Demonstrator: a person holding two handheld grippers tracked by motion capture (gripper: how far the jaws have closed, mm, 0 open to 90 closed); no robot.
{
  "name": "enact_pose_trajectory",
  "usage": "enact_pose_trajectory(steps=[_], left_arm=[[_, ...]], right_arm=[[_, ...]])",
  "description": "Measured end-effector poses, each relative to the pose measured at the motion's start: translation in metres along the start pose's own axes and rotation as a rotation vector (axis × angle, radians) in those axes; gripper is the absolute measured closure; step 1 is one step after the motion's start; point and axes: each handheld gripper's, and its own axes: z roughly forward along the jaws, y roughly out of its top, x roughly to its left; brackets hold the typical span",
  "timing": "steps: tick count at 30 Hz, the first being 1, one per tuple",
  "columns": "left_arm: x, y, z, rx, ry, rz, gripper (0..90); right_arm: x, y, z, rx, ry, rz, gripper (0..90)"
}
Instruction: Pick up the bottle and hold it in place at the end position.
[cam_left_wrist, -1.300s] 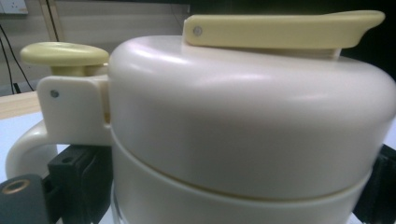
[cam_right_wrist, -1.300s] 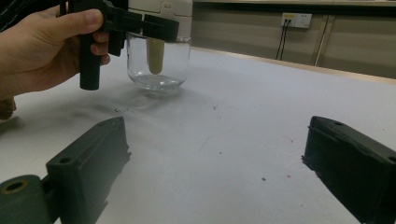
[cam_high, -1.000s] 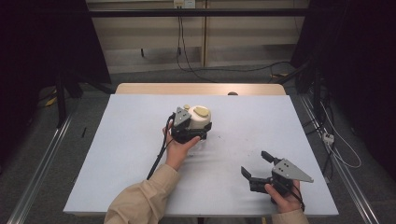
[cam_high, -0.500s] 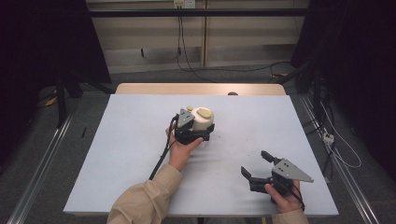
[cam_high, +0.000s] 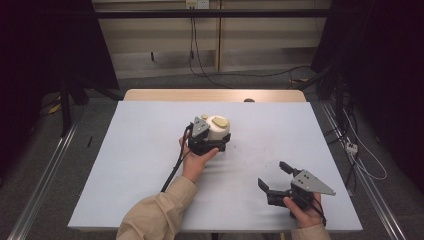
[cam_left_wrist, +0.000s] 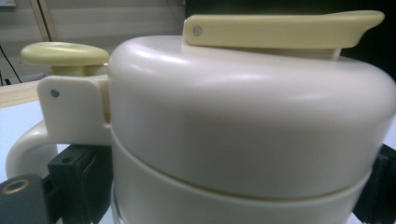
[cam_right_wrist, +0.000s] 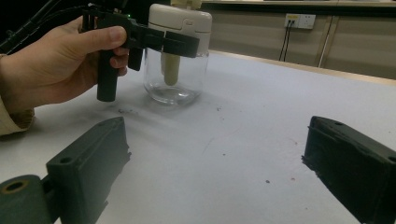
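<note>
While you read these labels, take the high view as the base figure
Left gripper (cam_high: 212, 142): your left hand (cam_high: 196, 161) holds it near the middle of the table; its jaws are pressed against the two sides of the jar, one on each flank, as the left gripper view shows
Jar (cam_high: 218, 131): clear glass body with a cream top, upright on the table (cam_high: 130, 165), pinched by your left tool just under the cream collar
Lid (cam_left_wrist: 280, 29): pale yellow flap, lying flat on the cream dome
Button (cam_left_wrist: 64, 53): pale yellow disc above the cream handle (cam_left_wrist: 28, 144)
Right gripper (cam_high: 277, 179): in your right hand (cam_high: 305, 212) near the table's front right edge, jaws spread wide with nothing between them, well apart from the jar
Cable (cam_high: 174, 170): trails from your left tool along the sleeve
</note>
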Motion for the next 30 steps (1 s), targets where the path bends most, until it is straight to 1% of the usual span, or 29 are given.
enact_pose_trajectory(steps=[2, 4, 5, 7, 9, 10, 14, 17, 22, 27, 30], left_arm=[[-0.0003, -0.0003, 0.0005, -0.005, 0.003, -0.007, 6.4], [-0.0005, 0.0000, 0.0007, -0.004, 0.003, 0.005, 6.4], [-0.0013, -0.0001, 0.0009, -0.002, 0.001, 0.000, 6.3], [-0.0019, -0.0001, 0.0013, -0.001, -0.001, 0.008, 6.4], [-0.0026, 0.0003, 0.0020, 0.003, -0.004, 0.007, 6.3], [-0.0034, 0.0005, 0.0028, -0.003, -0.006, 0.000, 6.4], [-0.0060, 0.0013, 0.0053, -0.001, -0.012, 0.002, 6.4], [-0.0084, -0.0003, 0.0070, -0.004, -0.019, 0.014, 6.4], [-0.0079, -0.0003, 0.0060, 0.001, -0.021, 0.012, 6.3], [-0.0087, -0.0003, 0.0048, 0.006, -0.020, 0.032, 6.3], [-0.0075, -0.0014, 0.0031, 0.005, -0.019, 0.028, 6.3]], right_arm=[[-0.0002, -0.0001, 0.0001, 0.002, 0.001, 0.001, 5.4], [-0.0003, -0.0001, 0.0001, 0.001, 0.001, 0.000, 5.5], [-0.0004, -0.0001, 0.0000, 0.000, 0.001, 0.000, 5.4], [-0.0004, 0.0000, 0.0000, 0.000, 0.001, 0.000, 5.4], [-0.0001, 0.0000, -0.0001, -0.001, 0.001, 0.001, 5.4], [0.0000, 0.0000, -0.0001, 0.000, 0.001, 0.001, 5.5], [-0.0003, -0.0002, -0.0002, 0.001, 0.004, 0.000, 5.4], [-0.0002, -0.0002, -0.0004, 0.001, 0.004, 0.000, 5.4], [-0.0001, -0.0003, -0.0013, 0.001, 0.008, 0.000, 5.5], [0.0002, -0.0003, -0.0020, 0.000, 0.009, 0.001, 5.4], [0.0002, -0.0003, -0.0019, 0.001, 0.008, -0.001, 5.4]])
